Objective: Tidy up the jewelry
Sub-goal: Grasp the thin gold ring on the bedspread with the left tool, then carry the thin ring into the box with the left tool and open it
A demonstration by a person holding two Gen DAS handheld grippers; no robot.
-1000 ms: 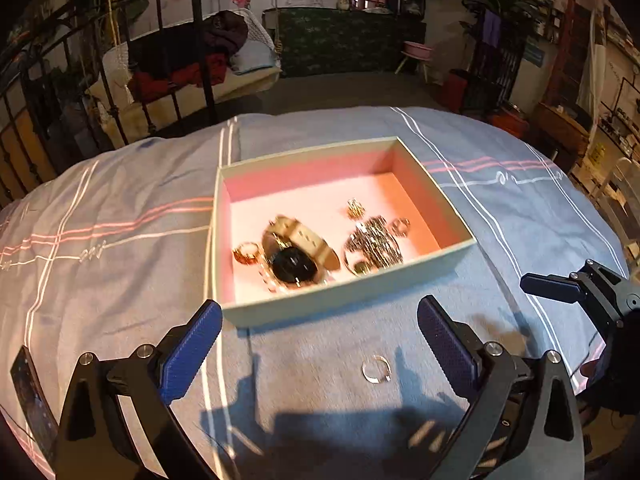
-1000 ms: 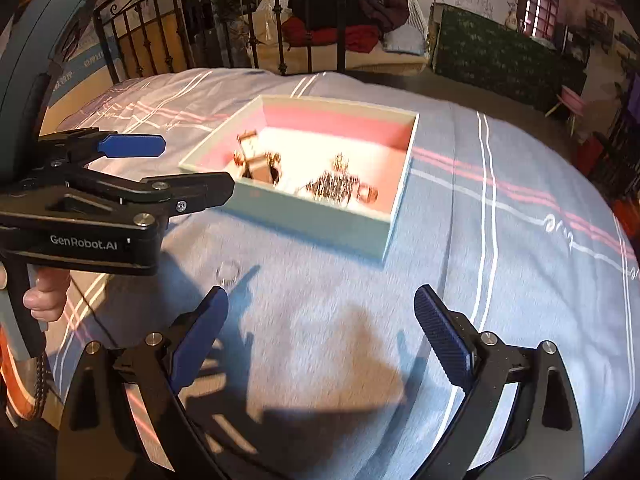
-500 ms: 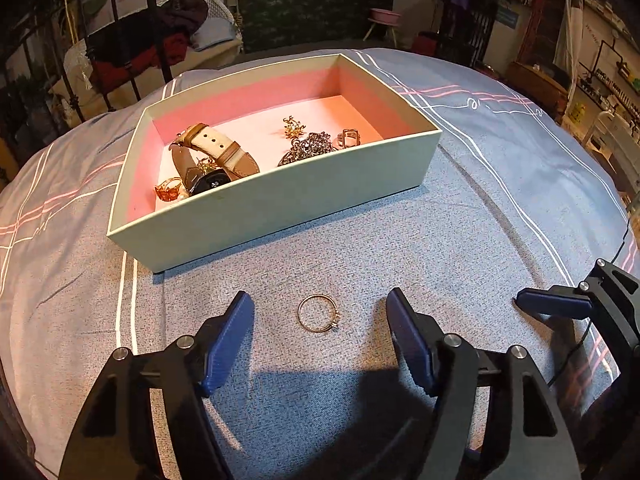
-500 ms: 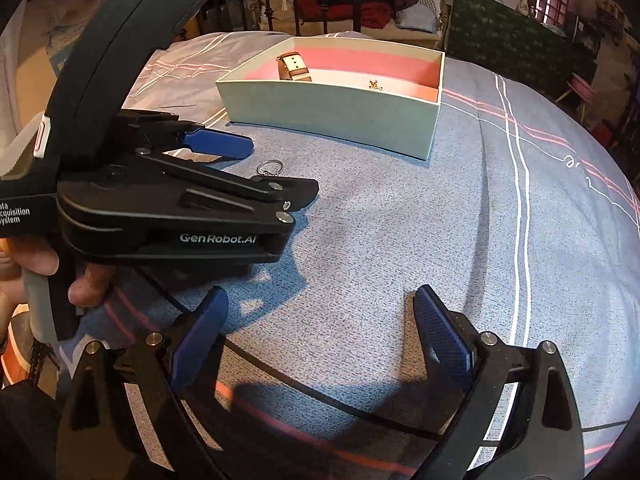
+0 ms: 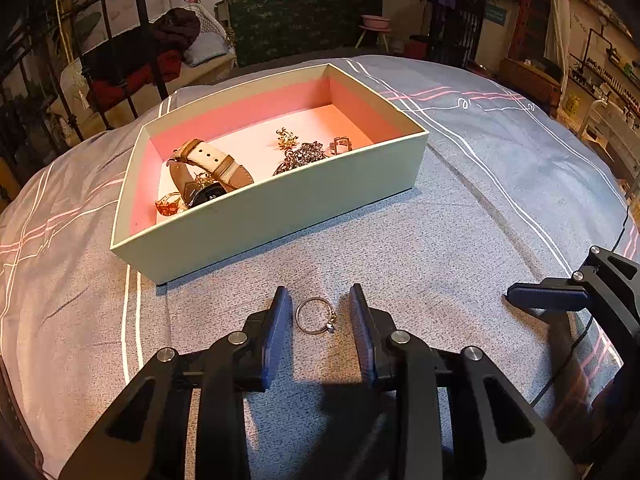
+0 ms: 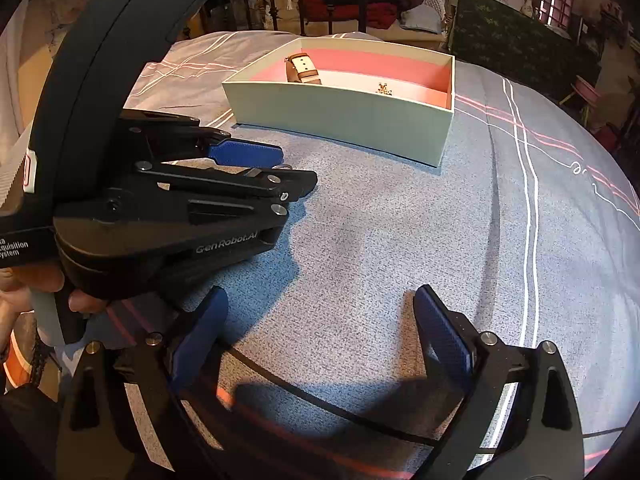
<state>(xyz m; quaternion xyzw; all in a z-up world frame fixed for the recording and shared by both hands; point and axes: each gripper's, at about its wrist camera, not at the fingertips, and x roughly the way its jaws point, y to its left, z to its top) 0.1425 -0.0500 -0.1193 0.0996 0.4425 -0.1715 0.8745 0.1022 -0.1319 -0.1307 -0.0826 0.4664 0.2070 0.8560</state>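
Note:
A thin ring with a small stone [image 5: 316, 315] lies on the grey-blue bedspread in front of a pale green box with a pink inside [image 5: 280, 208]. My left gripper [image 5: 318, 320] is low over the bedspread with its blue pads on either side of the ring, a small gap on each side, not touching it. The box holds a watch with a tan strap [image 5: 208, 172], an amber ring [image 5: 168, 205], a gold brooch [image 5: 286, 139] and a dark sparkly piece [image 5: 302, 156]. My right gripper [image 6: 320, 336] is open and empty, to the right of the left gripper [image 6: 256, 168].
The bedspread [image 5: 460, 240] has white and pink stripes and curves down at its edges. A black iron bed frame [image 5: 148, 40] and a chair with clothes stand behind. A black cable [image 6: 320, 400] crosses the bedspread under my right gripper.
My left gripper has moved forward and down over the ring, and its fingers have narrowed from wide open to just outside the ring. The right gripper has stayed open.

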